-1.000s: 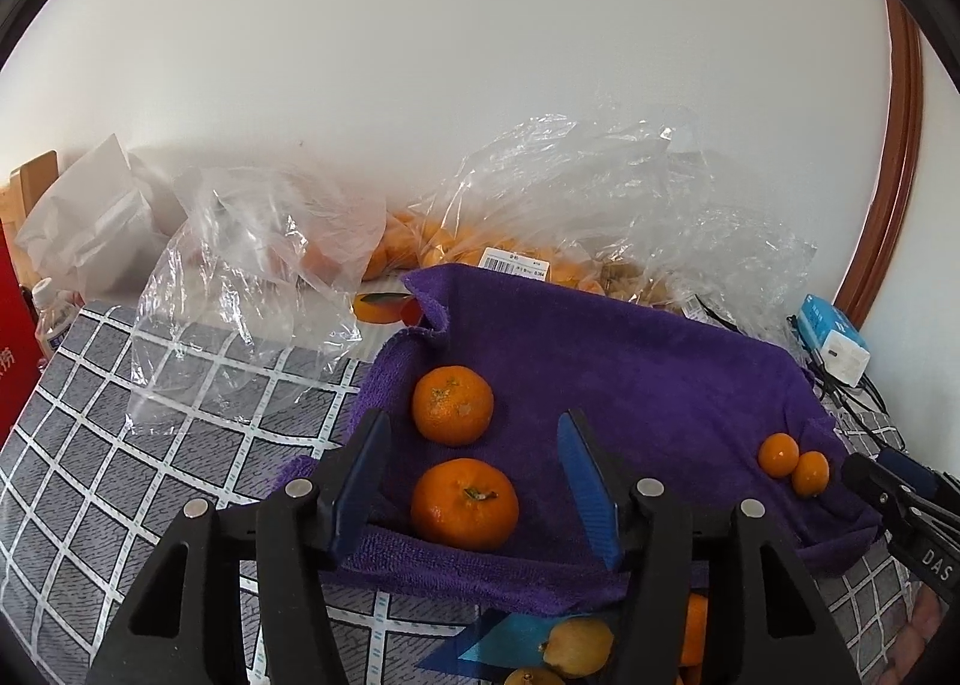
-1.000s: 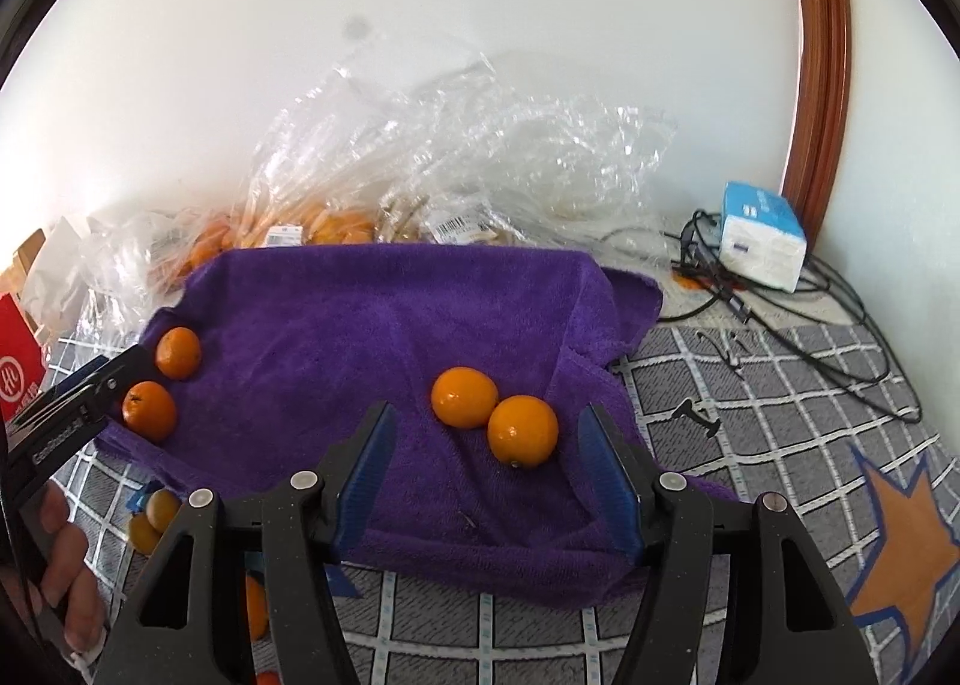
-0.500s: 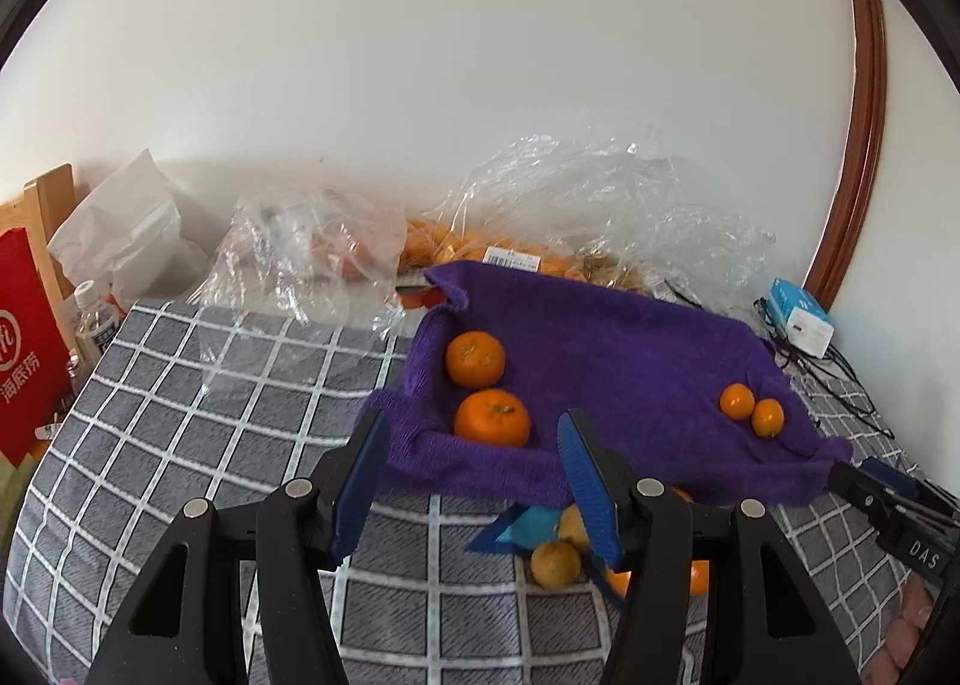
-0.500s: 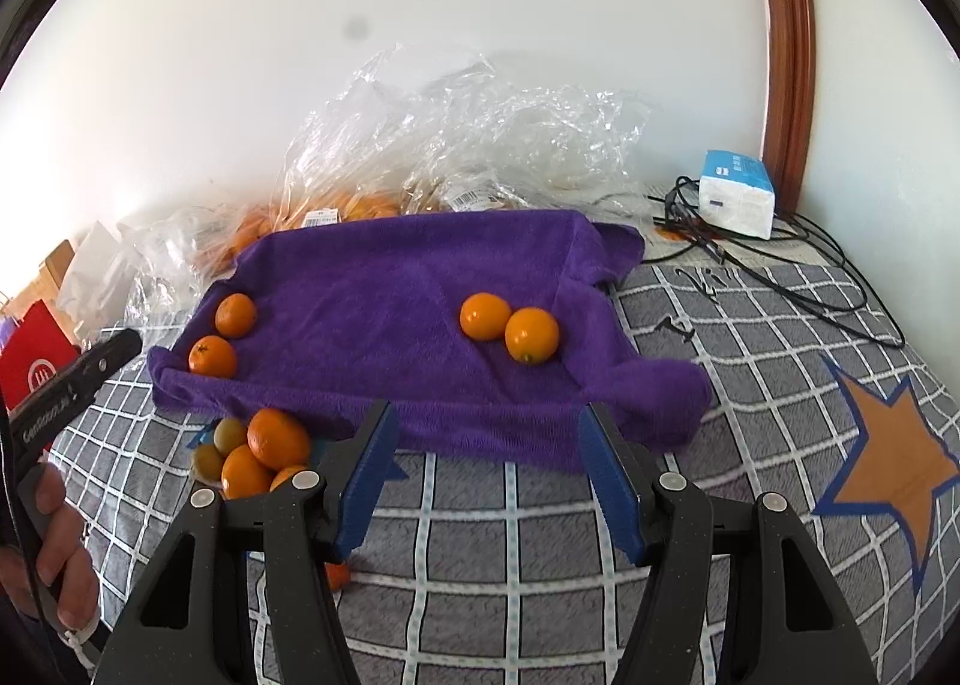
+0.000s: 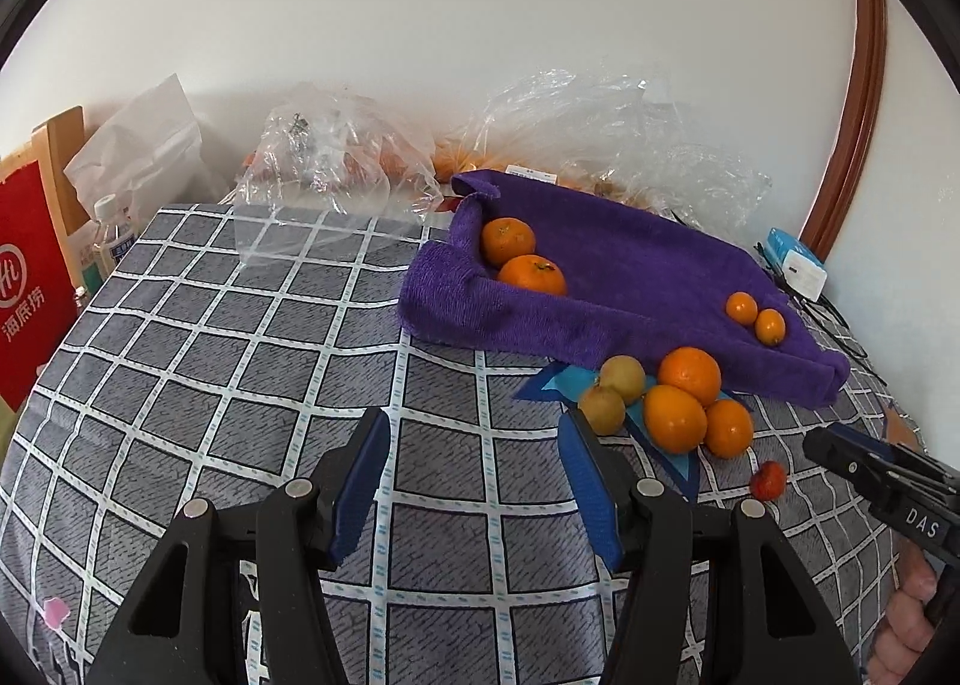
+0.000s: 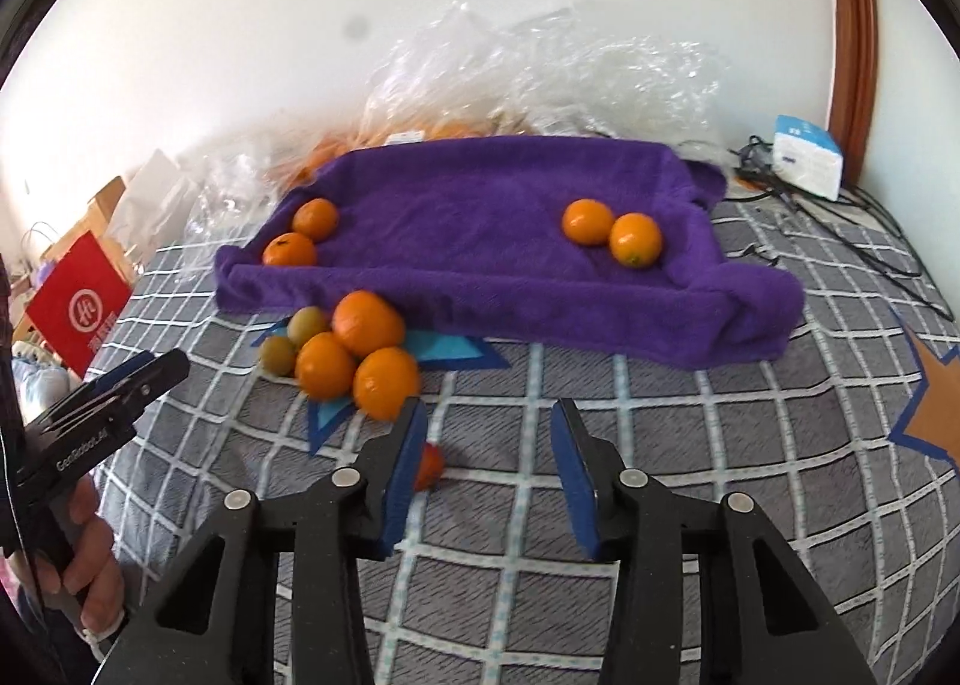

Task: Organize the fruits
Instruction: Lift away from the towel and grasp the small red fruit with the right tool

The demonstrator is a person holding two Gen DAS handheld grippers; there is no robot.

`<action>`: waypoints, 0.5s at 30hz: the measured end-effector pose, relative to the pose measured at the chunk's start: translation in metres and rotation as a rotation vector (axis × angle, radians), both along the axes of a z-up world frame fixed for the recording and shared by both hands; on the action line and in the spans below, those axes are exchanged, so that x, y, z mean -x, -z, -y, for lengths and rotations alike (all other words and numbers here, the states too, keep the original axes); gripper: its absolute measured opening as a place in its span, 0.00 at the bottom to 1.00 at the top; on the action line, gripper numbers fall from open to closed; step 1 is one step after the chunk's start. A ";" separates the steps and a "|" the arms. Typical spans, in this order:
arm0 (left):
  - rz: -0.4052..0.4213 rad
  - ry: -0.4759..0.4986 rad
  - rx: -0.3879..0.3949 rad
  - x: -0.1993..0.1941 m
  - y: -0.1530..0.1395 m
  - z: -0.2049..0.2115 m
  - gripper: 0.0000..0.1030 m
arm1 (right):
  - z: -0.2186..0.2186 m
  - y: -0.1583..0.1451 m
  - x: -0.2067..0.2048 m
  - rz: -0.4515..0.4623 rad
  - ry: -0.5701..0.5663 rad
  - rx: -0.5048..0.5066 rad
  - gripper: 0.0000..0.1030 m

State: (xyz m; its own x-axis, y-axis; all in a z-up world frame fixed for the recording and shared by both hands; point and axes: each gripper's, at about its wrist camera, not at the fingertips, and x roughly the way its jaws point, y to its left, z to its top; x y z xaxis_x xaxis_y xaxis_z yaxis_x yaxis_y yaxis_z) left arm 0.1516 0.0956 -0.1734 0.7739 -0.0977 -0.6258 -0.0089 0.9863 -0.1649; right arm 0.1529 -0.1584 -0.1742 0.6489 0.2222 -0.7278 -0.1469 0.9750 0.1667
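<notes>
A purple towel (image 5: 630, 277) (image 6: 480, 217) lies on the grey checked cloth. Two mandarins (image 5: 519, 256) (image 6: 300, 235) sit at its left end and two small oranges (image 5: 756, 316) (image 6: 612, 232) at its right end. In front of the towel is a pile of three oranges (image 5: 690, 403) (image 6: 360, 355) and two yellow-green fruits (image 5: 612, 394) (image 6: 294, 340). A small red fruit (image 5: 768, 480) (image 6: 429, 466) lies nearer me. My left gripper (image 5: 474, 481) is open and empty over the cloth. My right gripper (image 6: 486, 463) is open and empty, the red fruit beside its left finger.
Clear plastic bags (image 5: 336, 163) (image 6: 540, 73) with fruit line the wall behind the towel. A red bag (image 5: 30, 289) and a bottle (image 5: 111, 235) stand at the left. A white-blue box (image 6: 804, 157) and cables (image 6: 870, 241) lie at the right.
Both grippers have pulled back and up from the towel, so the fruit pile and red fruit in front of it have come into view. Both stay open and empty.
</notes>
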 end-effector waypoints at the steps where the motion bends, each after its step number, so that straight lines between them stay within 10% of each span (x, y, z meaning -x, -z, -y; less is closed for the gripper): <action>1: 0.000 -0.005 0.006 0.000 0.000 -0.002 0.54 | -0.003 0.001 0.001 -0.003 -0.022 -0.017 0.42; 15: -0.012 -0.030 0.045 -0.002 0.003 -0.009 0.54 | -0.039 0.027 -0.001 -0.053 -0.124 0.090 0.23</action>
